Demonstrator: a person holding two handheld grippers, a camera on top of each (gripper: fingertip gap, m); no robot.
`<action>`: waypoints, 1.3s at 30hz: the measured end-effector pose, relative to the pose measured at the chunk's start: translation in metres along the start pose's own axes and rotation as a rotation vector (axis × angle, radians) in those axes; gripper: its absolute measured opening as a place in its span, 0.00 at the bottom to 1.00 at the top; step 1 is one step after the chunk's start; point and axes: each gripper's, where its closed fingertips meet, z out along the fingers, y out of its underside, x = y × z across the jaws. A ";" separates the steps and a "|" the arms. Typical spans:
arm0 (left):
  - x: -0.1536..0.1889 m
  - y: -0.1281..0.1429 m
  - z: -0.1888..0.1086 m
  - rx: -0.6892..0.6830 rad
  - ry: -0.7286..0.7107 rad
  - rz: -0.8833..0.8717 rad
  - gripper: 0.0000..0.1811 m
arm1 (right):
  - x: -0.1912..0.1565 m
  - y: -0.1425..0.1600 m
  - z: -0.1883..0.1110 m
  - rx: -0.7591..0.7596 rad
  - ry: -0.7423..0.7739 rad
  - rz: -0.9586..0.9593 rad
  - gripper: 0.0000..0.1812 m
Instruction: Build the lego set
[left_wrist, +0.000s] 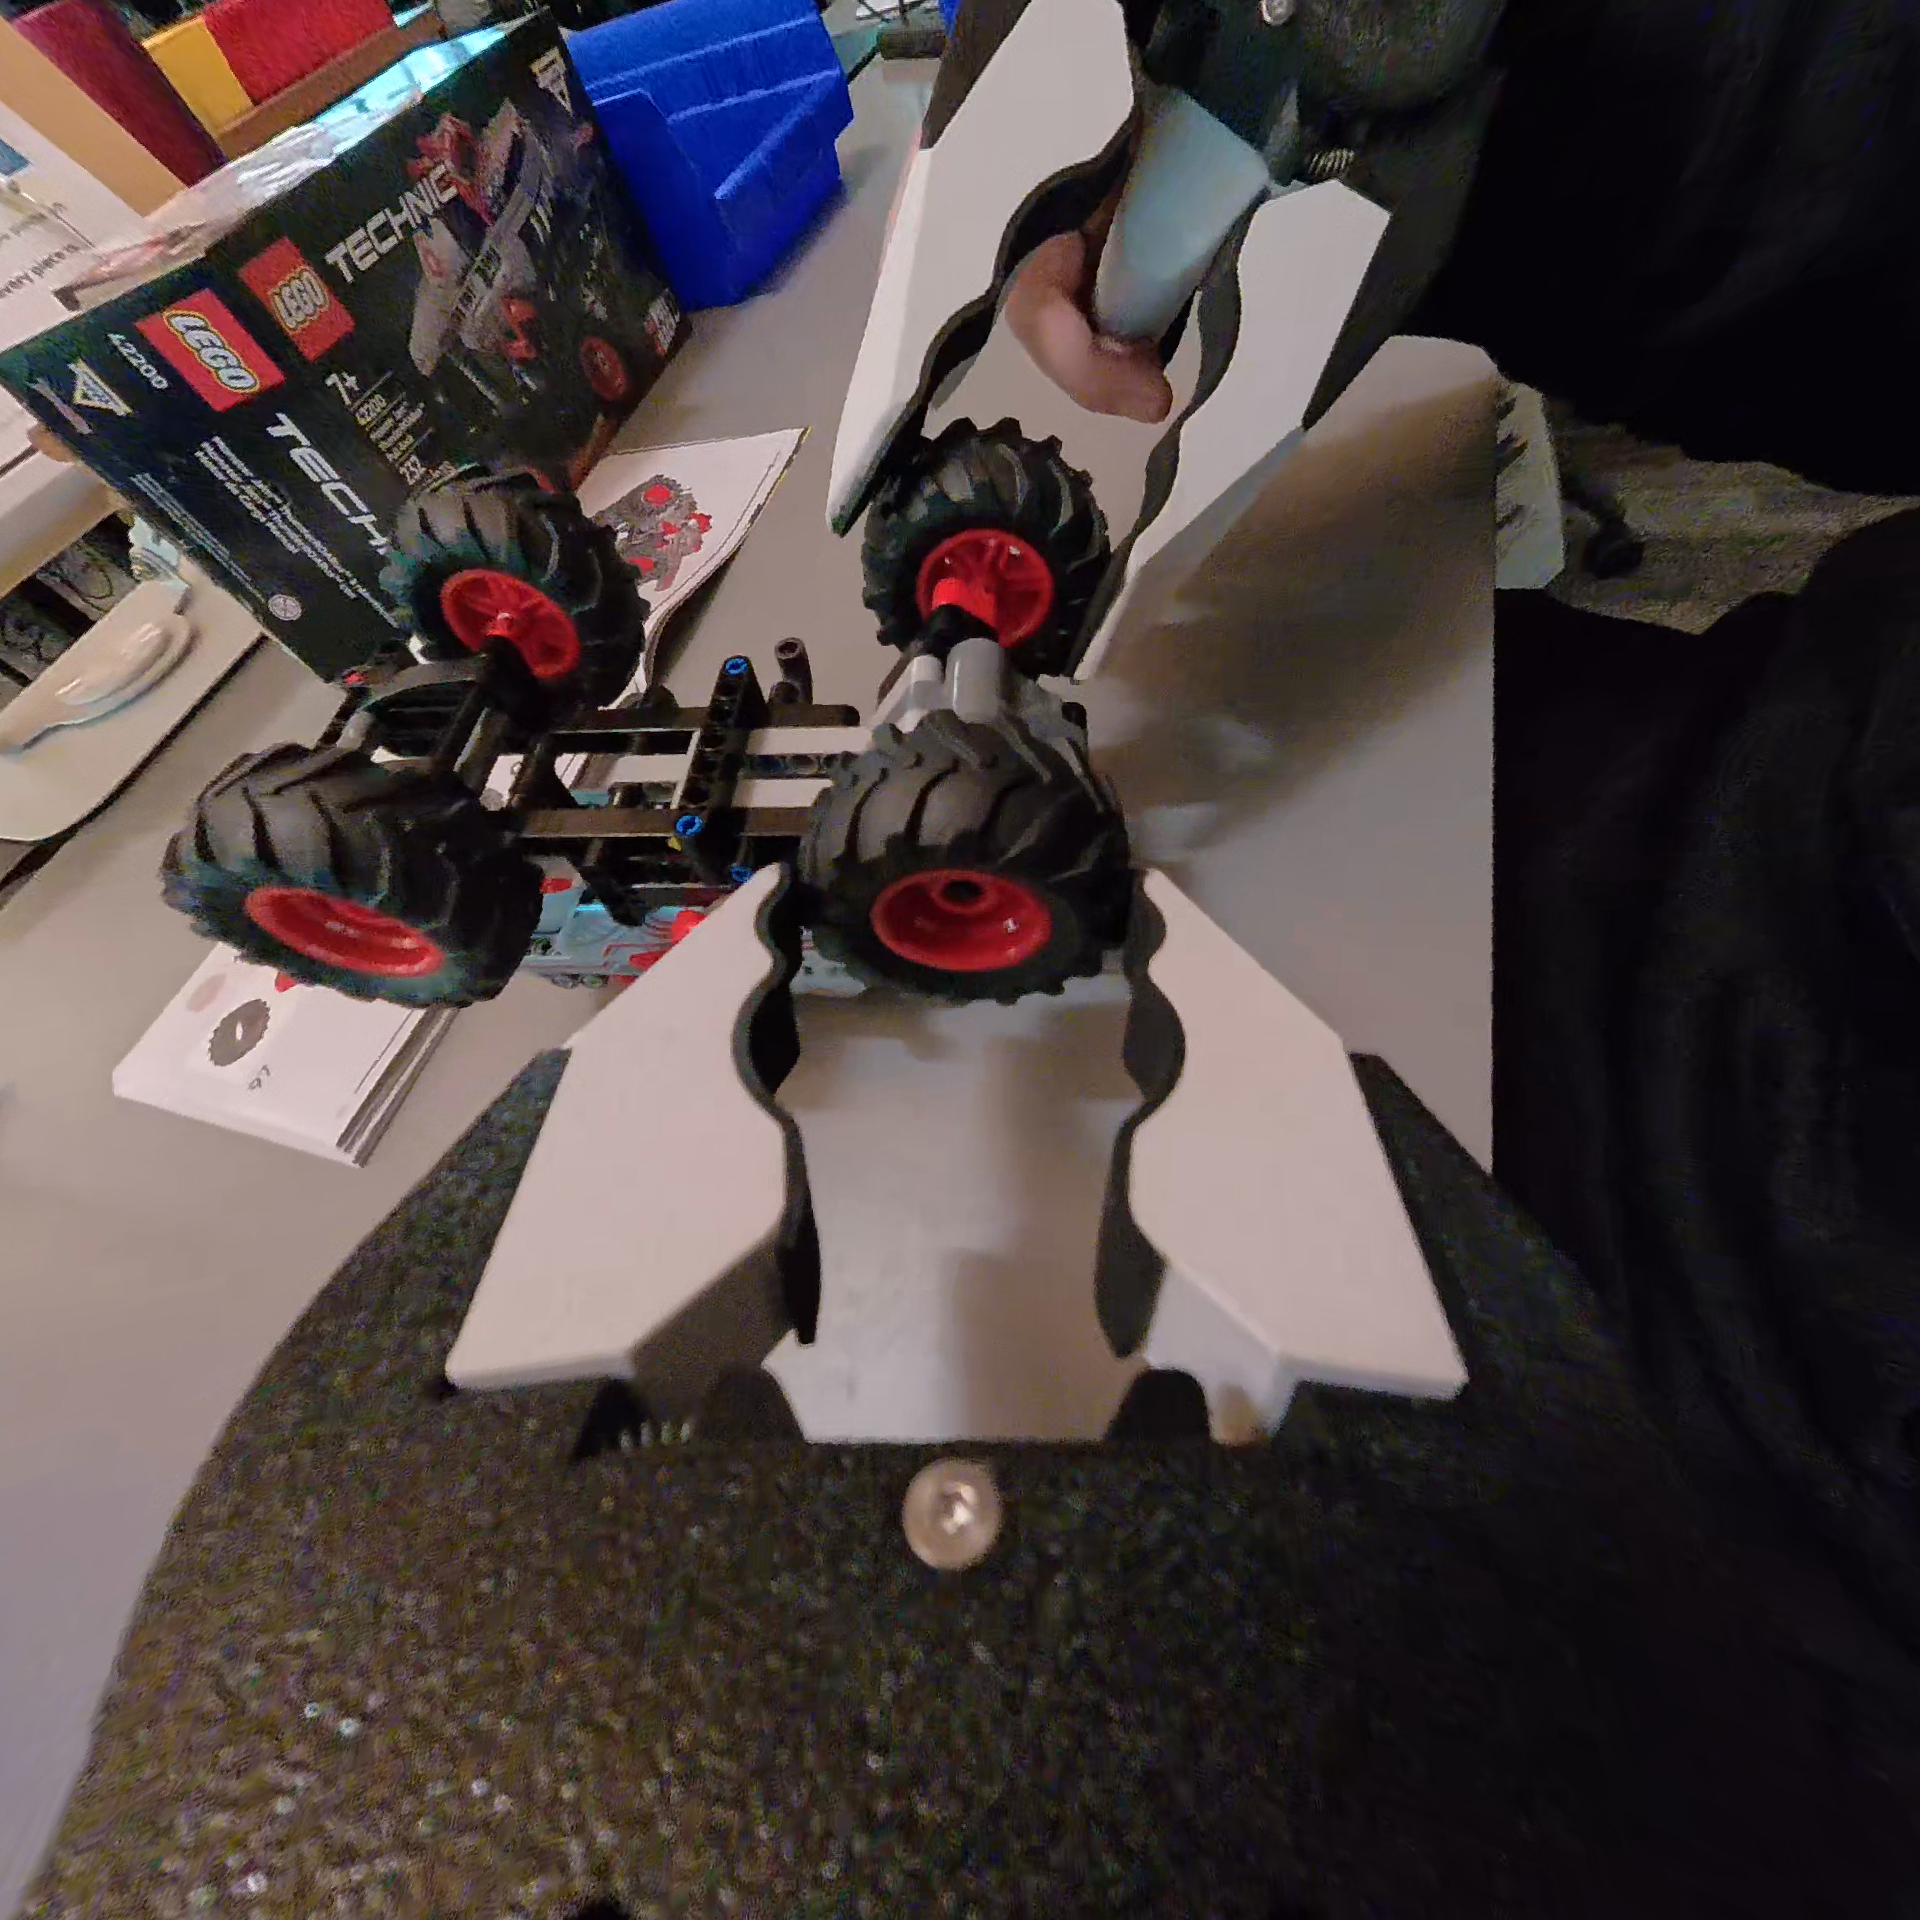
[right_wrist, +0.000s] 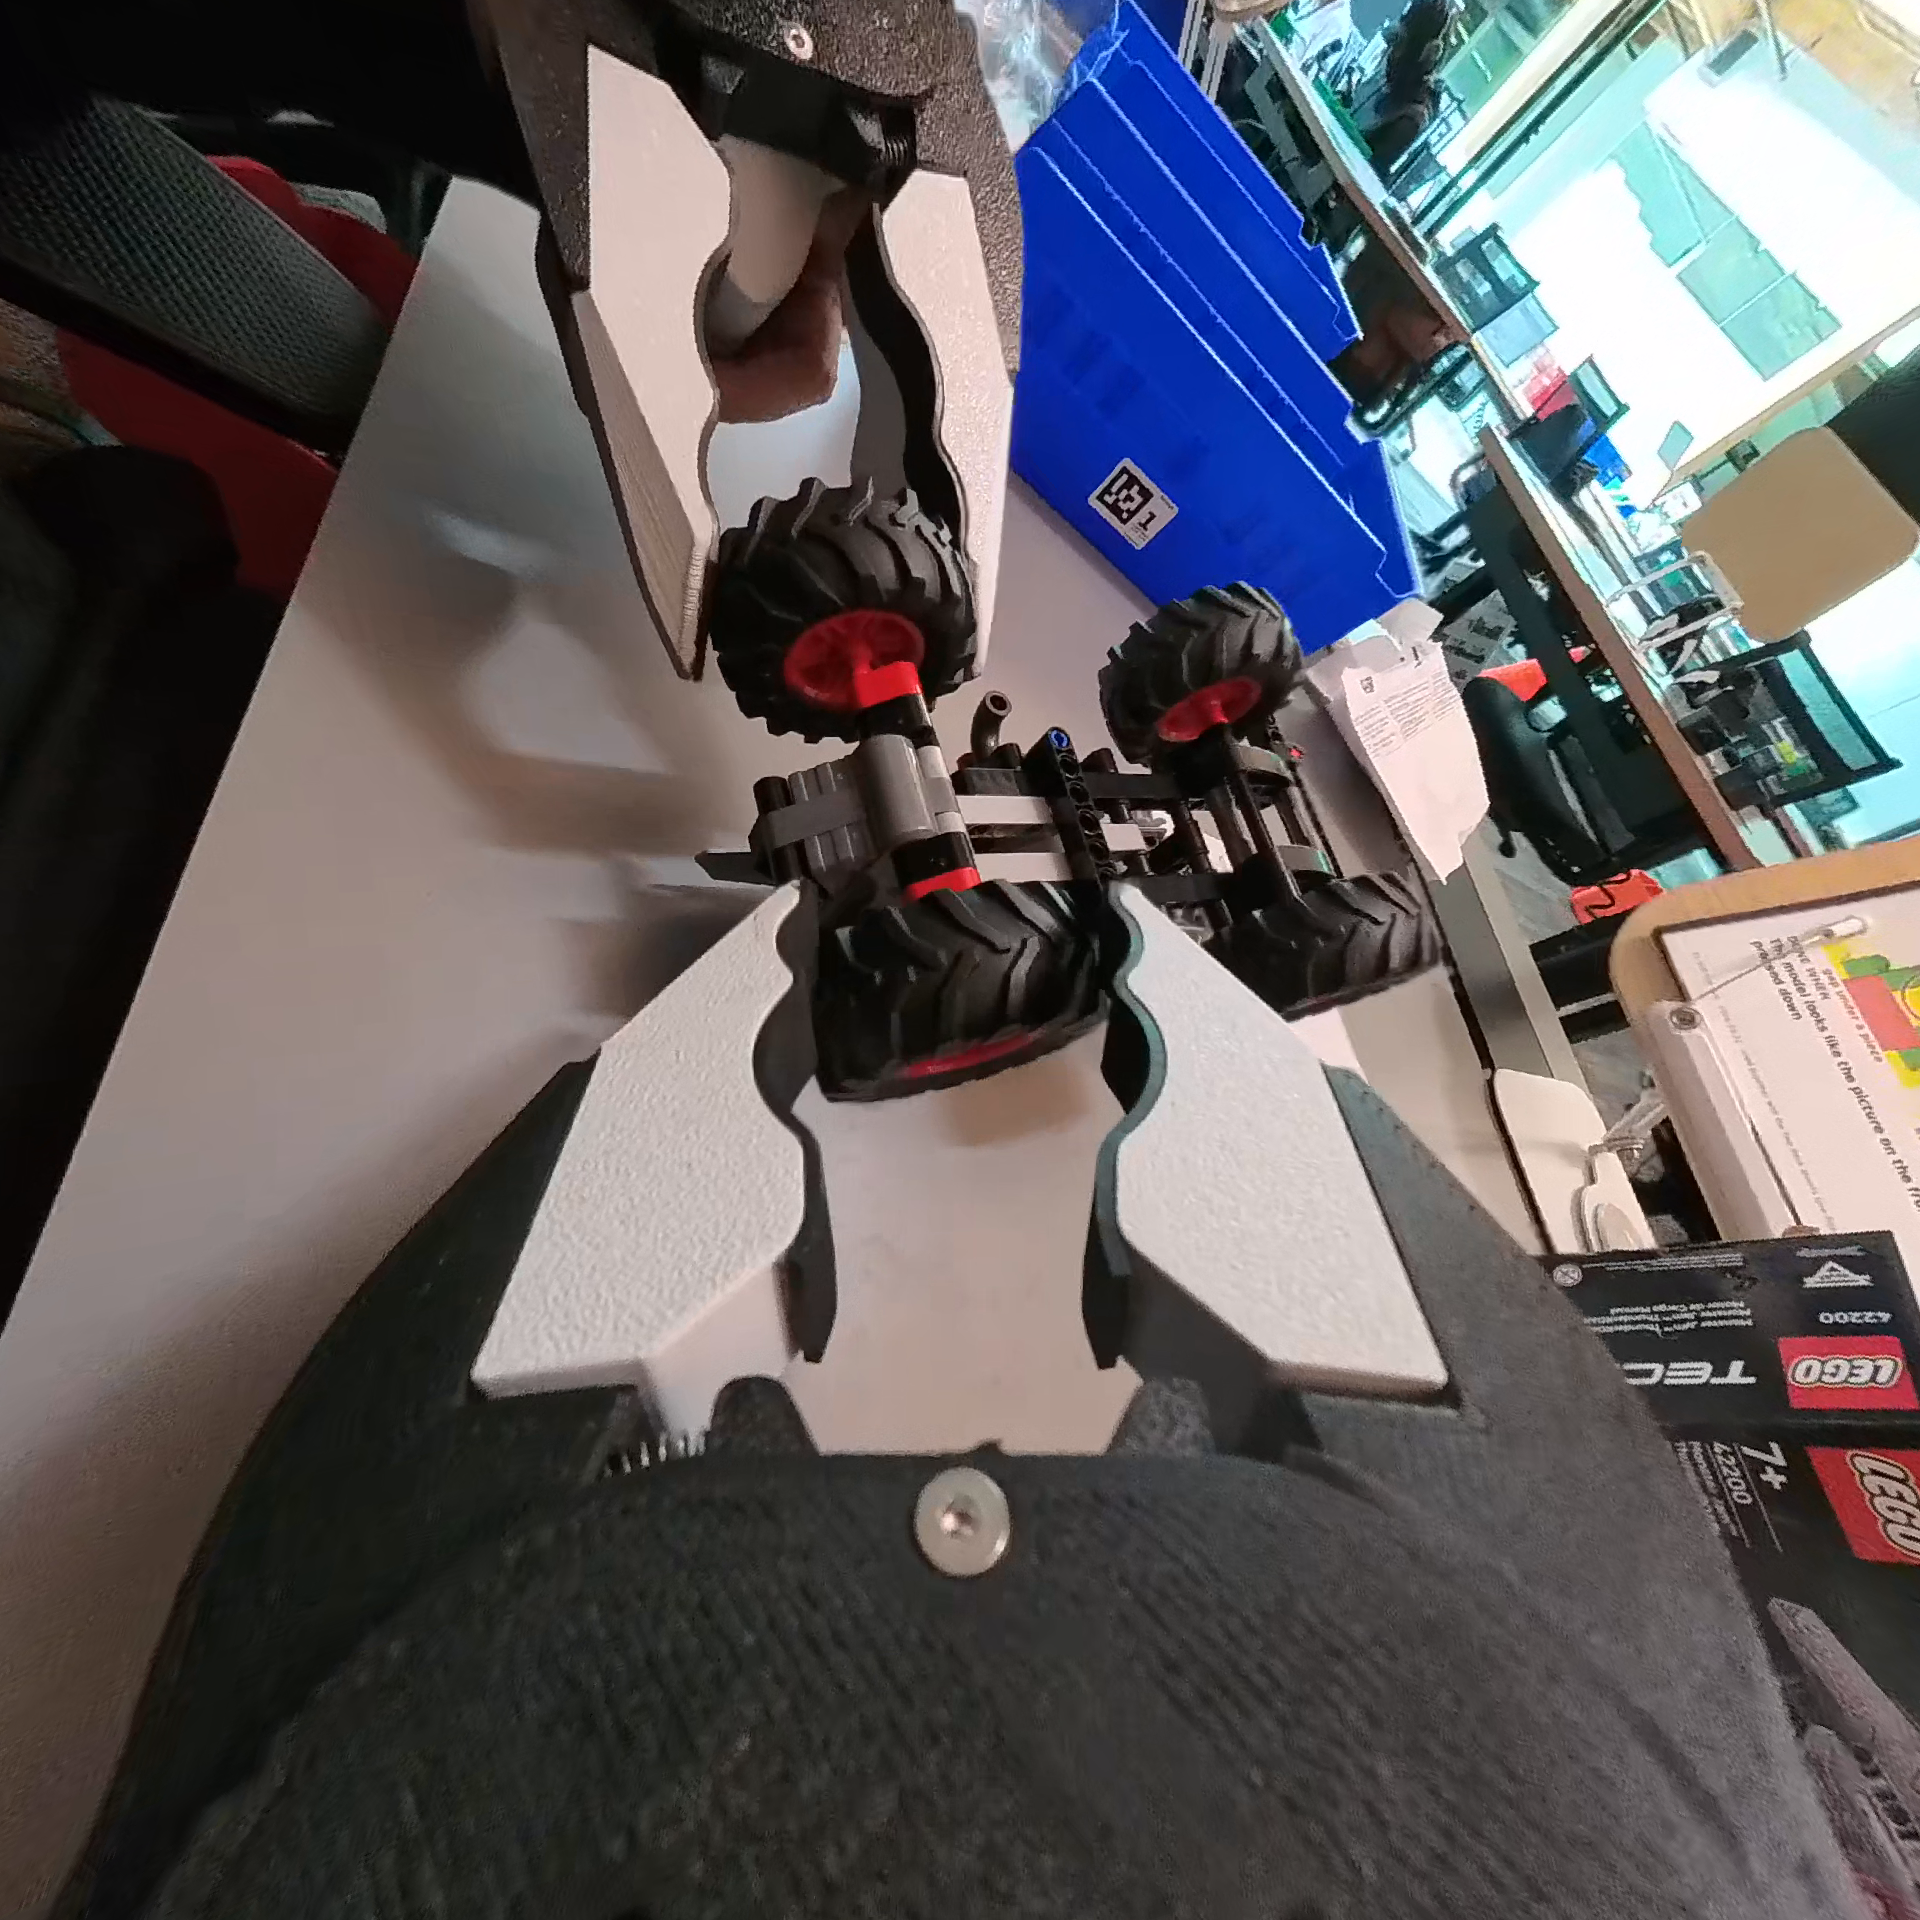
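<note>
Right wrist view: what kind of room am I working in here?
Probably a lab or workshop, not a home. Stacked blue storage bins stand on the white table, one carrying a square coded tag, and more desks and office chairs stand beyond.

My two tongs: white fingers on speckled black bodies.

Each of my left tongs (left_wrist: 961, 935) and right tongs (right_wrist: 951, 935) carries two flat, wedge-shaped white fingers (left_wrist: 644, 1174) with wavy black rubber pads (left_wrist: 769, 1049) along the inner edges. Both sit on a rough, glittery black base with one silver screw (left_wrist: 951, 1512) at six o'clock, and a small coil spring shows near seven o'clock. A pale grey cylindrical handle (left_wrist: 1164, 229) sits behind the fingers. I wear a dark sleeve (left_wrist: 1714, 935) at three o'clock.
</note>
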 end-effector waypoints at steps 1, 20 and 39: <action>0.001 0.000 0.000 0.006 0.009 -0.014 0.33 | 0.001 0.000 -0.002 0.003 -0.005 0.005 0.29; -0.002 0.007 0.002 0.027 0.074 -0.010 0.33 | -0.007 0.018 0.005 0.028 -0.158 0.063 0.34; -0.006 0.010 0.003 0.020 0.089 0.043 0.32 | -0.012 0.017 0.010 0.037 -0.216 0.255 0.34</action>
